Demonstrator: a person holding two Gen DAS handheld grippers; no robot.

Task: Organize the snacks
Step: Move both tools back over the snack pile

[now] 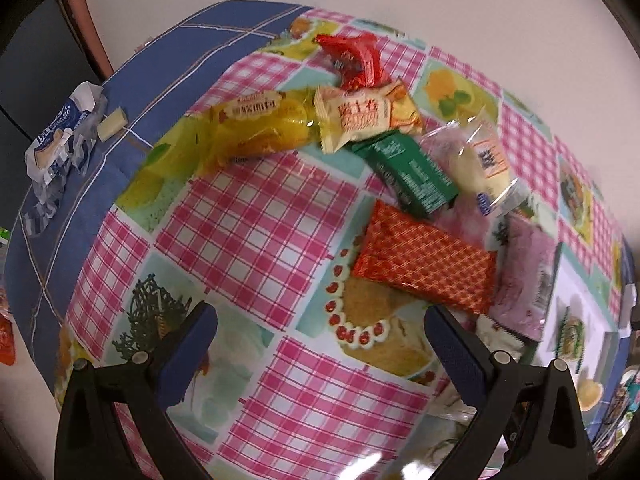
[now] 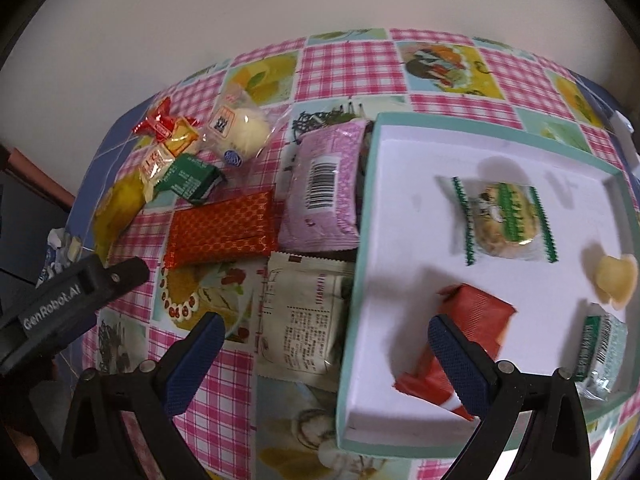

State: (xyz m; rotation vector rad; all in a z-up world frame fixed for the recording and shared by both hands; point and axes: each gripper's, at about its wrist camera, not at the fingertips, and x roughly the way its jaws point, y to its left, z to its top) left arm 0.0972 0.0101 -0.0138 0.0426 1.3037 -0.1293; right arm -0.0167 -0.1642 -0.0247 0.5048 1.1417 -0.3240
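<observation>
Left wrist view: my left gripper (image 1: 320, 344) hangs with its jaws spread wide and nothing between them, above the worktop (image 1: 248, 232) with its pink-checked patchwork cover. Ahead lies the unsorted heap: a yellow transparent bread packet (image 1: 260, 128), a cream wrapper with red characters (image 1: 352, 118), a crumpled red foil wrapper (image 1: 356, 60), a dark green foil sachet (image 1: 416, 176), a clear bag holding a pale round cake (image 1: 480, 156), an orange-red patterned flat packet (image 1: 424, 264) and a lilac pouch (image 1: 524, 280). None of these is in the box. A torn blue-and-white wrapper (image 1: 60, 136) lies well apart on the blue cloth at the left edge.

Right wrist view: my right gripper (image 2: 324, 344) is likewise wide open and empty, poised over the near left corner of the white shallow box with a teal rim (image 2: 360, 264). Inside I count four items: a green-edged clear pack holding a biscuit (image 2: 504, 220), a red-orange folded wrapper (image 2: 464, 320), a pale yellow heart-shaped piece (image 2: 616, 280) and a green-and-white small sachet (image 2: 600, 352). A cream printed sachet (image 2: 304, 316) lies just beside the box wall, still outside.

My assessment: the sorting is under way, but under half done; eight packets remain on the cover.
</observation>
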